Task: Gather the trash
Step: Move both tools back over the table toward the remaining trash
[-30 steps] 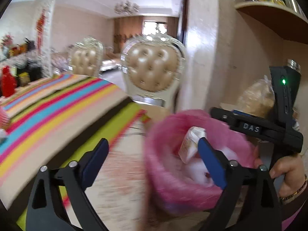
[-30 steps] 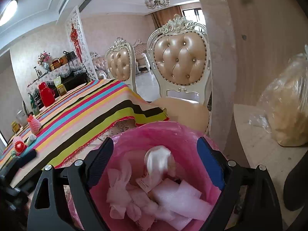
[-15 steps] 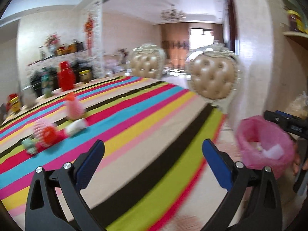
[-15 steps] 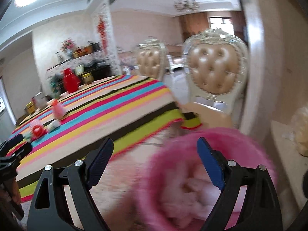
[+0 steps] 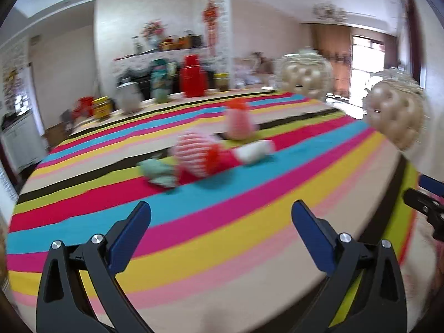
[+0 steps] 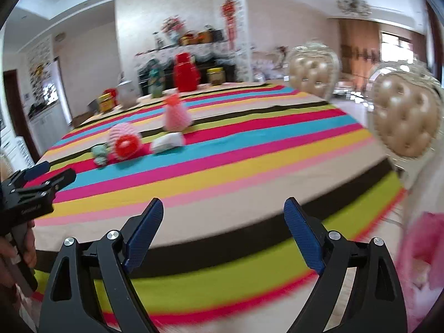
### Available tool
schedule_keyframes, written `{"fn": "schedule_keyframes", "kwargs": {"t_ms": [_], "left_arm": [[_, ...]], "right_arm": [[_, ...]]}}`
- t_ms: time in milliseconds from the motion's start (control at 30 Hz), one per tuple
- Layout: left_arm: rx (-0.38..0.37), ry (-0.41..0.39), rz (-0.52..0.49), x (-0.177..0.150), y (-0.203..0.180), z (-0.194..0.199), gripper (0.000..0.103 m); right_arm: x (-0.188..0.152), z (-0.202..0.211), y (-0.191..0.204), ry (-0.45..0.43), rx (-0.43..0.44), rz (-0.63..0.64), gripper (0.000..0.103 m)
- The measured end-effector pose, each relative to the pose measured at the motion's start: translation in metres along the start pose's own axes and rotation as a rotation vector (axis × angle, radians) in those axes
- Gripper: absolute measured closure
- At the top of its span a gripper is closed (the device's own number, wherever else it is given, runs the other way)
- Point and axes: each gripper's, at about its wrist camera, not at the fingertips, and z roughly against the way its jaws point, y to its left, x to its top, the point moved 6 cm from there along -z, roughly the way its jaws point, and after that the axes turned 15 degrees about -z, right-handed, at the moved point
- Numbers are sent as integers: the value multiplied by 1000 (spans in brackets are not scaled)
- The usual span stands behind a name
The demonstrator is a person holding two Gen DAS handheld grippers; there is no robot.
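Note:
Several pieces of trash lie mid-table on the striped cloth (image 5: 222,238): a pink foam net with a red end (image 5: 194,155) (image 6: 125,141), a second pink foam net standing behind it (image 5: 238,122) (image 6: 176,116), a white crumpled piece (image 5: 254,151) (image 6: 168,143) and a small teal wad (image 5: 158,172) (image 6: 100,154). My left gripper (image 5: 220,236) is open and empty above the near table edge. My right gripper (image 6: 223,233) is open and empty, short of the table. The pink-lined bin (image 6: 421,258) is at the right edge of the right wrist view.
A red thermos (image 5: 193,76) (image 6: 184,72), jars and bottles stand along the table's far side. Two tufted chairs (image 6: 405,119) (image 6: 313,72) stand at the right. The left gripper's body (image 6: 30,194) shows in the right wrist view.
Both grippers have swung left, away from the pink bin, toward the table. The trash on the table now sits centred ahead; the bin has slid to the right edge.

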Motion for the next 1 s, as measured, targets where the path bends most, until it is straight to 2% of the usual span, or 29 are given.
{"fn": "schedule_keyframes", "kwargs": {"t_ms": [133,233,367,567,1000], "left_arm": [[99,47,55,-8,54,-19,5],[149,87,80,-12,80,-35,5],[149,145,111,-15,100,-59,5],[143,212,132,-15,105,-93,5],[100,319,208,-8,119,-160,5]], "right_arm": [[7,-32,37,35,26,25,19],[14,-62,57,64,25,36,19],[21,-99,77,102,16,38,19],[26,-151,99,170,-1,46,19],[40,-221,128,246,-41,80,19]]}}
